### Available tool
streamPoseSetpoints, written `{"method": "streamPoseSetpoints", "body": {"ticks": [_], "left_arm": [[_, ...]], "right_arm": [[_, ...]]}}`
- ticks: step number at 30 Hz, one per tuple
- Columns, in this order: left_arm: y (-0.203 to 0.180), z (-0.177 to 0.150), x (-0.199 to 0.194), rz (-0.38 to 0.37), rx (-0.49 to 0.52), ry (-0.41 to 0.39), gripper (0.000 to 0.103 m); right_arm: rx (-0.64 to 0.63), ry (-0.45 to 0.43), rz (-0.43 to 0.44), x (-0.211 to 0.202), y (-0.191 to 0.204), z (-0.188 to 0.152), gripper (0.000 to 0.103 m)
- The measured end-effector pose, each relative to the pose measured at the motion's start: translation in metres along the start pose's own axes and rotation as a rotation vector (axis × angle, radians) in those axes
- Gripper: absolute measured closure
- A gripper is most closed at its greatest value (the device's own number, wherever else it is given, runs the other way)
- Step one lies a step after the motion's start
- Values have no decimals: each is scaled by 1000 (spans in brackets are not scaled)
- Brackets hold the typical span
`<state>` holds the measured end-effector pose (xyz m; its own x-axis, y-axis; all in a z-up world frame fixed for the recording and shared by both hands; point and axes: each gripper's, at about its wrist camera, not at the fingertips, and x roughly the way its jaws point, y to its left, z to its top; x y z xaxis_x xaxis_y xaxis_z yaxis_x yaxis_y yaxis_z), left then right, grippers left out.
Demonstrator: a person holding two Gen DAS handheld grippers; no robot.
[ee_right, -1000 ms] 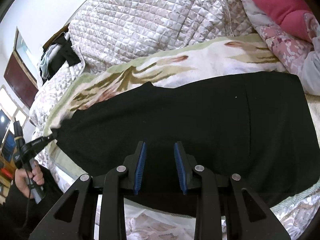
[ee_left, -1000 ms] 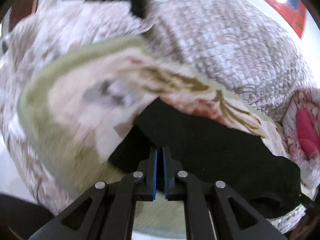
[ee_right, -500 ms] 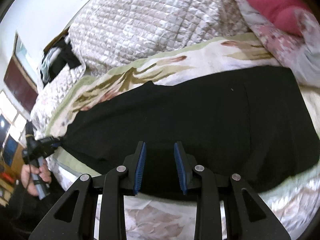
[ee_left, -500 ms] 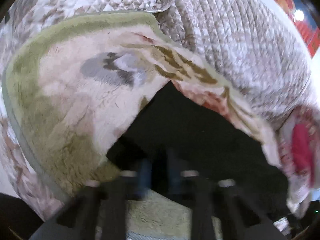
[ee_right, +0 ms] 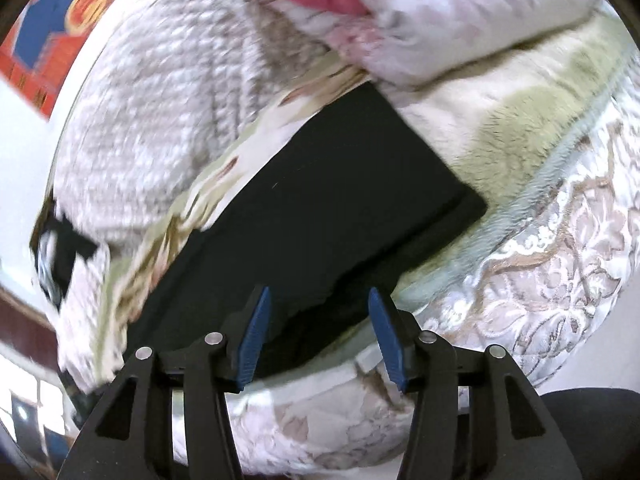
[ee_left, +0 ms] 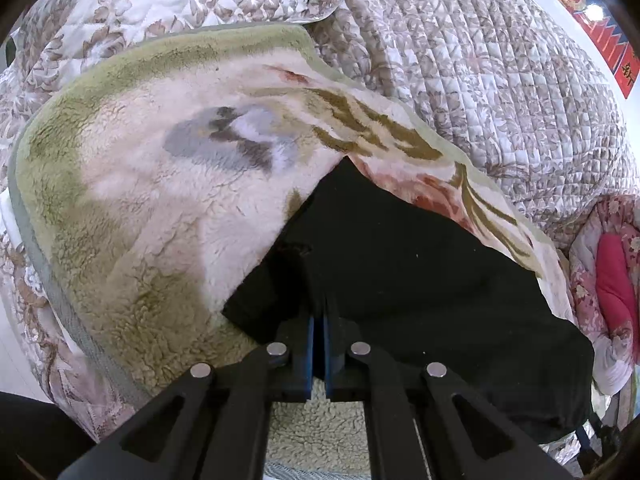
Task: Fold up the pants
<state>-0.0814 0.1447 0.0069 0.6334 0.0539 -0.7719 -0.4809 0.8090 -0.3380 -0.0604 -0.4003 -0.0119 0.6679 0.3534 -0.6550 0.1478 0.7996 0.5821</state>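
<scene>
Black pants [ee_left: 420,280] lie stretched out on a fluffy cream and green blanket [ee_left: 160,200] on the bed. My left gripper [ee_left: 319,320] is shut on the pants at their narrow end, where the cloth bunches into a small ridge at the blue pads. In the right wrist view the pants [ee_right: 320,200] run diagonally, with a square end at the upper right. My right gripper [ee_right: 316,296] hovers over their near edge with its jaws opening. That edge lies below and between the fingers [ee_right: 258,320], and the pads do not press it.
A quilted floral bedspread [ee_left: 480,80] is heaped behind the blanket. Pink and red pillows [ee_left: 616,280] sit at the pants' far end. Dark clothes [ee_right: 68,248] lie at the bed's far corner. A red and blue poster [ee_right: 52,40] hangs on the wall.
The right gripper's jaws have spread wider, and its view has rolled and shifted along the pants towards the square end. The left gripper has stayed pinched at the narrow end.
</scene>
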Motion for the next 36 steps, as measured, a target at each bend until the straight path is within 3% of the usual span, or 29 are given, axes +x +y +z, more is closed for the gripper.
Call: {"method": "streamPoseSetpoints", "body": {"ticks": [10, 12, 13, 18, 20, 23, 27, 28, 30, 34, 36], "left_arm": [[-4, 0, 4, 14, 26, 1, 98], [-4, 0, 4, 16, 30, 1, 98], [-5, 0, 5, 18, 32, 0, 98], [-2, 4, -9, 17, 26, -51, 98], [-1, 5, -10, 29, 39, -62, 98], [1, 1, 4, 56, 43, -11, 98], [-1, 1, 0, 61, 67, -26, 98], [0, 1, -1, 65, 65, -23, 98], [2, 1, -6, 85, 57, -24, 94], [10, 6, -27, 173, 28, -97, 94], [6, 11, -37, 188, 35, -148, 94]], "right_arm": [[110, -84, 17, 12, -18, 26, 52], [113, -105, 0, 12, -18, 28, 67], [102, -111, -32, 12, -17, 30, 93], [78, -169, -5, -19, -10, 33, 94], [73, -155, -50, -17, -16, 34, 94], [127, -89, -99, 0, -32, 30, 94], [93, -92, -149, 0, -26, 29, 93], [100, -94, -152, -3, -26, 29, 89], [90, -125, -203, -14, -23, 28, 80], [2, -263, -313, -49, -9, 27, 80], [-93, -266, -298, -48, 5, 28, 79]]}}
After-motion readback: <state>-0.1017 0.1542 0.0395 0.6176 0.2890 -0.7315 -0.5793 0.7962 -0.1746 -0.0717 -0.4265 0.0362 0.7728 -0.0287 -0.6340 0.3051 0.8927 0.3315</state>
